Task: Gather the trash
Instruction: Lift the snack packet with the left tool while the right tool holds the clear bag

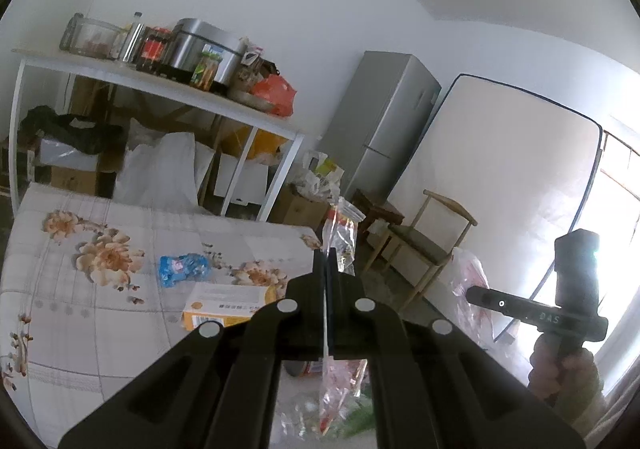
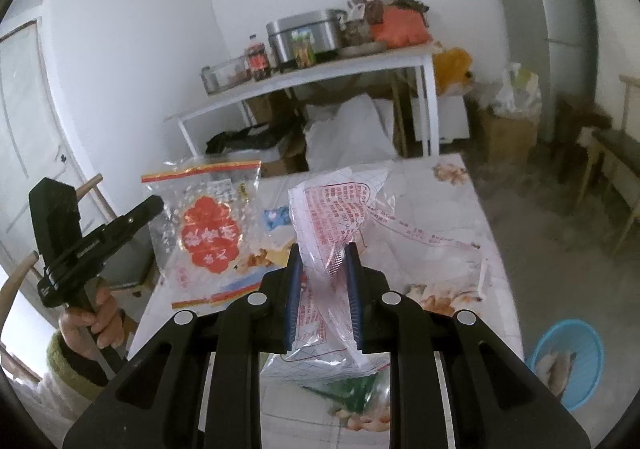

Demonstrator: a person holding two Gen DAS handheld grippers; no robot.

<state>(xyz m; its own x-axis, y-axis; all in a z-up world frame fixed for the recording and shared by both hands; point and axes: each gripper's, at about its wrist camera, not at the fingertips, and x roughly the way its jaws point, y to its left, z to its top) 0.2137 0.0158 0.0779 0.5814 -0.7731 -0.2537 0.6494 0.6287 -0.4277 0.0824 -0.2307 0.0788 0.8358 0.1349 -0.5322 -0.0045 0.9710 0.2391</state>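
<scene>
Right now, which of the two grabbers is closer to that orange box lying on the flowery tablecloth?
Left. The left gripper, holding a clear zip bag, hangs just right of the orange box. The right gripper, holding a printed plastic bag, is farther right, off the table's edge.

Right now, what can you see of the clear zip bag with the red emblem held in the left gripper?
The zip bag is clear, crinkled plastic with a large red scalloped emblem printed in pale characters, and red-and-gold bands along its top and bottom edges. It seems nearly empty. It hangs roughly upright above the floral-covered table, pinched at one side edge by the shut left gripper. In the left wrist view it shows edge-on between the fingers. Nothing else visibly touches it.
</scene>
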